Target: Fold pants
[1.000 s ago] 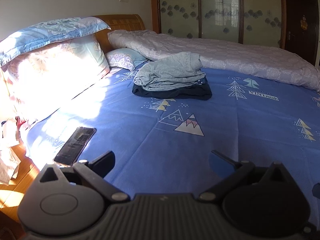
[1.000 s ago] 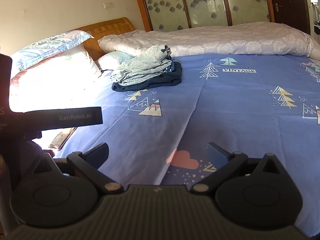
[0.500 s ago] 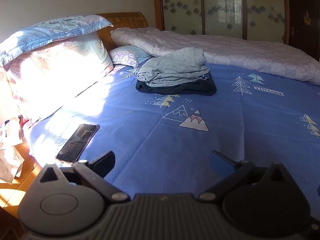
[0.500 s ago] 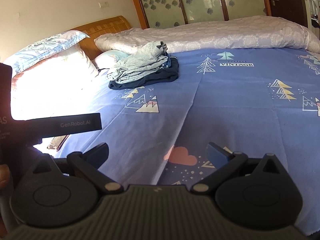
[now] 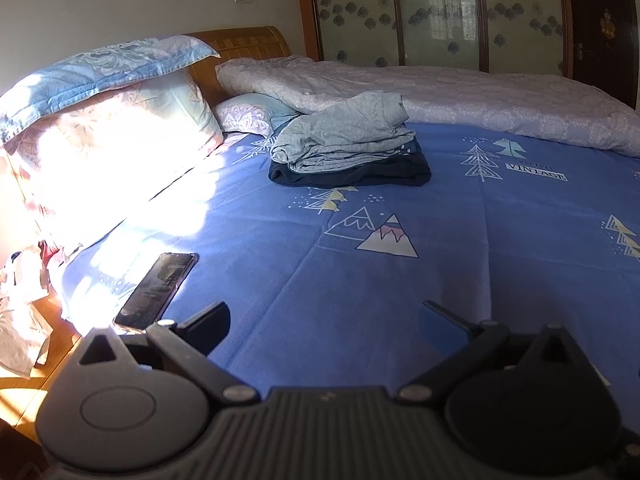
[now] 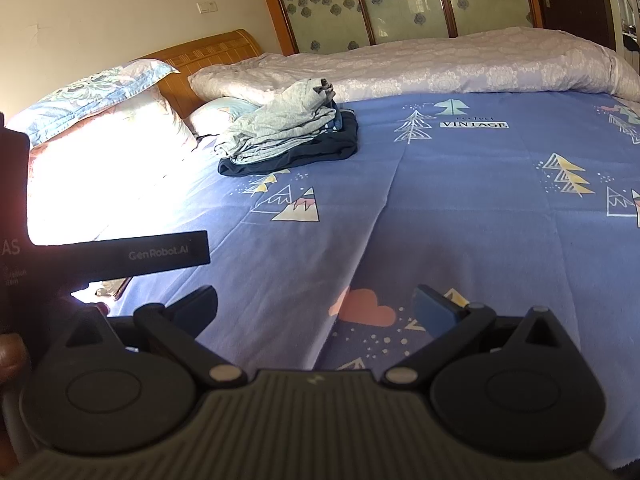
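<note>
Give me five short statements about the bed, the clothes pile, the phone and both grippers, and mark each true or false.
1. The grey pants lie on top of a dark folded garment. True.
2. The left gripper is shut on the pants. False: it is open, holding nothing.
3. A phone lies on the blue sheet near the edge. True.
4. The right gripper touches the clothes pile. False: it is open, well short of it.
5. The quilt covers the pile. False: it lies bunched behind it.

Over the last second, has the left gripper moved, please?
Yes. The left gripper has edged forward: the phone and clothes pile sit lower and closer in its view.
</note>
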`<state>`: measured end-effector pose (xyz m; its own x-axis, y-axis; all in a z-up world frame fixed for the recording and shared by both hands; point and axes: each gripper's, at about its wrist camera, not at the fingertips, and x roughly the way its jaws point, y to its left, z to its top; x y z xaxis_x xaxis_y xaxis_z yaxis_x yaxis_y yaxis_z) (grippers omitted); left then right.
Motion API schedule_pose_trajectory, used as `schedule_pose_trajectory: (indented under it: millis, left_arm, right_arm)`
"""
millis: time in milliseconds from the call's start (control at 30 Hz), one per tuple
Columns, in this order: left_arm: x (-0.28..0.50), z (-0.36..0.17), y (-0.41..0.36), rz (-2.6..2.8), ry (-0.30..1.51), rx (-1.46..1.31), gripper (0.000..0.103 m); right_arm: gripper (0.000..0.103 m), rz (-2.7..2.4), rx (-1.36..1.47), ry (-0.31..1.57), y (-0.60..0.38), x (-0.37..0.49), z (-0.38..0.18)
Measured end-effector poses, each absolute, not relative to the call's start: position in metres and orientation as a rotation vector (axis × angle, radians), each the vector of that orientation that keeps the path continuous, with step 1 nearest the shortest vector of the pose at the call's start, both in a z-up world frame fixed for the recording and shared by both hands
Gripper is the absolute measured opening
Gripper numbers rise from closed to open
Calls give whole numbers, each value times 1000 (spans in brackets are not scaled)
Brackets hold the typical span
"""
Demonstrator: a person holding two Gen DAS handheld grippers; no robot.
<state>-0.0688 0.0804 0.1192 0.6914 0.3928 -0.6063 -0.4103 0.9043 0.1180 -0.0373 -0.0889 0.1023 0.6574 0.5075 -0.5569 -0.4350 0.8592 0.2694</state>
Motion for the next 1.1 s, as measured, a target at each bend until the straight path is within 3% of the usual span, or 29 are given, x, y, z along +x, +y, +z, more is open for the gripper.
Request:
schedule_pose_trajectory:
  millis: [1100]
  left_arm:
    - [-70, 121, 78, 455, 661, 6, 103]
  right_arm:
    - [103, 541, 126, 694, -88, -37, 97]
